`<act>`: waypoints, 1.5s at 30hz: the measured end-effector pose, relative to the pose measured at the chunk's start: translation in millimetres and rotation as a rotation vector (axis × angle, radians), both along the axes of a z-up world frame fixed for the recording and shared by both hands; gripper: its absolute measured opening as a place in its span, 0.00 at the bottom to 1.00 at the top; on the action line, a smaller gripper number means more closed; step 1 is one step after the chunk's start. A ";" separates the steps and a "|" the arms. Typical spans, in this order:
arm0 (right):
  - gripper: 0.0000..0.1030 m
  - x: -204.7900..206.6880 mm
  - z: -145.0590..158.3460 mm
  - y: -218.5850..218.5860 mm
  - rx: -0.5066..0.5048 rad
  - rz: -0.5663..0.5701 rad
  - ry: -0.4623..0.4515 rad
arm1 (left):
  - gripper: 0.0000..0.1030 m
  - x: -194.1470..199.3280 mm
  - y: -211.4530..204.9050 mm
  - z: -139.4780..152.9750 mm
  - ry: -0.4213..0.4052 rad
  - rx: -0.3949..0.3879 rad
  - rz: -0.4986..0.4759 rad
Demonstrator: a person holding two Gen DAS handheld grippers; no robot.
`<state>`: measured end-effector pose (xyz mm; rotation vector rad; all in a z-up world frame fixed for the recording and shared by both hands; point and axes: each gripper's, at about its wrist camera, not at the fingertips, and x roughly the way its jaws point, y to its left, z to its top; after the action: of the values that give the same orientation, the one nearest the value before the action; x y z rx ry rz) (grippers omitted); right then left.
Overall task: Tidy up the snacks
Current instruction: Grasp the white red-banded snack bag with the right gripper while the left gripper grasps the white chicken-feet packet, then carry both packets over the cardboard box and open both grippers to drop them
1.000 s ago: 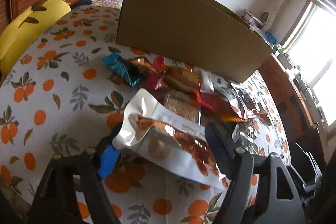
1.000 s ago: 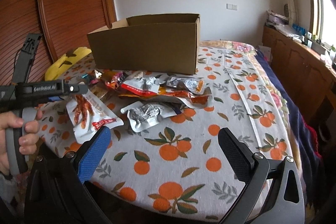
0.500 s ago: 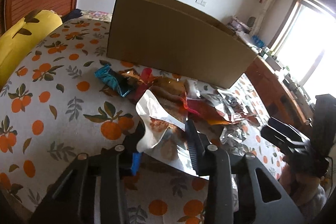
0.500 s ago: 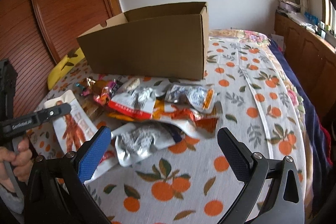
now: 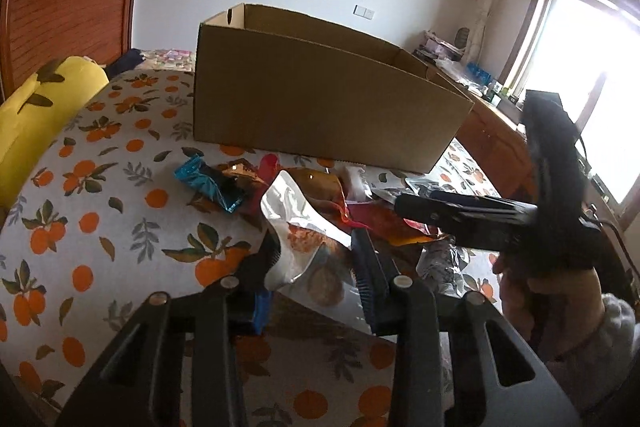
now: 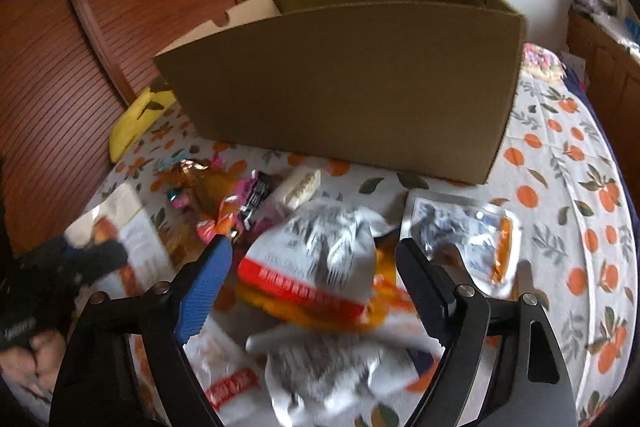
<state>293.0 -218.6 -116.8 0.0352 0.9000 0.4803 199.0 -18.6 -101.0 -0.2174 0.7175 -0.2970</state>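
My left gripper (image 5: 316, 247) is shut on a white snack pouch (image 5: 304, 239) with orange-brown print and holds it a little above the bedspread; the pouch also shows in the right wrist view (image 6: 124, 227). My right gripper (image 6: 312, 259) is open and hovers over a white and red snack bag (image 6: 320, 259) in the snack pile (image 5: 360, 203); it also shows in the left wrist view (image 5: 464, 215). An open cardboard box (image 5: 320, 107) stands behind the pile, also in the right wrist view (image 6: 352, 91).
The snacks lie on a bed with an orange-print cover (image 5: 100, 187). A yellow pillow (image 5: 36, 115) lies at the left, a wooden headboard (image 6: 80, 47) behind it. A wooden cabinet (image 6: 600, 67) runs along the right. A silver pouch (image 6: 464, 231) lies right of the pile.
My left gripper has closed on the white pouch and lifted it. My right gripper has moved forward and down over the snack pile, staying open.
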 end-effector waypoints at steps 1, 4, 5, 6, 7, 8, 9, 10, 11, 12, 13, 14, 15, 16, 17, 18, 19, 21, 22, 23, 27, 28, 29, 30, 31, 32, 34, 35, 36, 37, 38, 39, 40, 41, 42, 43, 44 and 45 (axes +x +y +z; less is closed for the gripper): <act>0.83 5.3 -2.5 2.2 0.008 0.003 0.026 | 0.33 -0.6 0.3 1.2 -0.007 0.005 0.000; 0.83 12.6 -8.0 9.0 -0.025 0.004 0.062 | 0.33 -2.0 0.8 4.9 -0.026 0.025 -0.004; 0.83 14.4 -9.1 11.2 -0.037 0.003 0.067 | 0.33 -2.0 0.5 5.1 -0.029 0.030 -0.006; 0.83 17.1 -10.7 13.4 -0.045 0.003 0.075 | 0.33 -2.0 -0.4 5.0 -0.032 0.037 -0.008; 0.83 20.1 -12.7 15.6 -0.054 0.001 0.083 | 0.33 -2.1 -1.4 4.9 -0.035 0.042 -0.009; 0.80 22.1 -14.6 16.8 -0.063 -0.003 0.089 | 0.33 -2.0 -2.0 4.6 -0.040 0.047 -0.008; 0.78 22.8 -15.2 17.4 -0.071 -0.008 0.087 | 0.33 -1.3 -2.3 4.1 -0.041 0.049 -0.007; 0.72 22.2 -14.8 17.8 -0.086 -0.014 0.080 | 0.33 -1.0 -2.0 3.6 -0.041 0.047 -0.007; 0.68 20.9 -14.2 17.8 -0.102 -0.021 0.076 | 0.33 -1.2 -2.5 4.0 -0.041 0.046 -0.008; 0.68 20.7 -13.8 17.0 -0.097 -0.019 0.078 | 0.33 -0.7 -2.2 3.7 -0.040 0.043 -0.010; 0.67 19.8 -13.8 15.4 -0.089 -0.017 0.079 | 0.33 -0.4 -2.0 3.5 -0.040 0.040 -0.010; 0.67 19.2 -13.6 14.3 -0.089 -0.018 0.076 | 0.33 -0.5 -2.2 3.7 -0.041 0.040 -0.011; 0.67 18.5 -13.1 12.5 -0.092 -0.023 0.071 | 0.33 -1.5 -2.8 4.7 -0.045 0.041 -0.013; 0.66 16.6 -12.0 9.7 -0.089 -0.024 0.067 | 0.33 -3.0 -4.3 6.0 -0.052 0.046 -0.016; 0.66 15.4 -11.6 8.8 -0.084 -0.020 0.066 | 0.33 -3.6 -4.8 7.0 -0.056 0.048 -0.017; 0.66 14.2 -10.6 6.9 -0.081 -0.020 0.063 | 0.32 -4.8 -5.9 8.4 -0.061 0.052 -0.020; 0.66 12.2 -9.2 3.8 -0.075 -0.019 0.060 | 0.32 -5.5 -6.6 9.8 -0.064 0.054 -0.021; 0.66 10.6 -6.9 2.8 -0.065 -0.018 0.057 | 0.31 -5.1 -6.7 11.5 -0.065 0.053 -0.024; 0.66 8.3 -4.4 0.6 -0.060 -0.016 0.054 | 0.31 -5.4 -7.0 13.1 -0.068 0.053 -0.028; 0.66 6.3 -2.7 -0.1 -0.062 -0.015 0.048 | 0.31 -6.0 -7.5 15.0 -0.072 0.053 -0.030; 0.66 -1.0 4.4 0.9 -0.071 -0.009 0.013 | 0.28 -10.6 -12.5 22.3 -0.098 0.058 -0.047; 0.66 -4.1 6.5 -1.5 -0.066 -0.008 0.006 | 0.27 -12.4 -14.1 24.2 -0.107 0.061 -0.052; 0.66 -5.5 7.2 -2.6 -0.064 -0.008 0.003 | 0.26 -13.9 -15.4 26.1 -0.114 0.062 -0.056; 0.66 -7.0 7.8 -4.3 -0.062 -0.010 0.001 | 0.26 -15.3 -16.0 27.8 -0.118 0.059 -0.060; 0.66 -9.2 8.1 -6.4 -0.055 -0.011 -0.001 | 0.25 -16.0 -15.9 28.7 -0.120 0.053 -0.062; 0.66 -10.9 8.3 -8.8 -0.048 -0.009 -0.001 | 0.24 -17.6 -15.8 30.6 -0.124 0.041 -0.068; 0.66 -12.7 7.7 -9.5 -0.039 -0.011 0.000 | 0.24 -18.8 -17.5 33.4 -0.127 0.038 -0.073; 0.66 -14.0 8.1 -11.0 -0.037 -0.011 -0.001 | 0.23 -19.5 -18.8 35.1 -0.130 0.040 -0.074; 0.66 -15.3 8.5 -11.4 -0.034 -0.009 -0.003 | 0.23 -20.5 -19.8 36.2 -0.132 0.042 -0.076; 0.66 -16.3 9.4 -11.0 -0.030 -0.008 -0.006 | 0.23 -21.2 -20.7 37.3 -0.134 0.041 -0.078; 0.66 -18.4 10.6 -12.0 -0.028 -0.007 -0.009 | 0.22 -23.2 -22.2 39.9 -0.140 0.042 -0.081; 0.66 -19.7 11.9 -12.1 -0.026 -0.006 -0.012 | 0.22 -24.6 -23.2 41.9 -0.145 0.043 -0.084; 0.66 -21.3 13.8 -12.2 -0.024 -0.004 -0.016 | 0.21 -26.9 -24.9 44.7 -0.155 0.047 -0.088; 0.66 -22.3 14.7 -11.9 -0.022 -0.003 -0.019 | 0.21 -27.6 -25.4 45.9 -0.161 0.050 -0.088; 0.66 -23.5 15.8 -12.1 -0.020 -0.001 -0.022 | 0.21 -29.5 -27.1 48.4 -0.173 0.058 -0.088; 0.66 -24.6 17.1 -12.1 -0.017 0.001 -0.025 | 0.21 -30.7 -28.6 50.2 -0.181 0.068 -0.091; 0.66 -26.2 18.3 -12.7 -0.015 0.003 -0.029 | 0.21 -31.1 -29.5 51.0 -0.183 0.070 -0.094; 0.66 -27.5 19.2 -13.2 -0.013 0.003 -0.032 | 0.21 -31.3 -29.3 52.1 -0.181 0.066 -0.092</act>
<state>265.4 -231.7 -97.5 0.0143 0.8720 0.4764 167.7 -47.9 -48.8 -0.0937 0.5583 -0.3756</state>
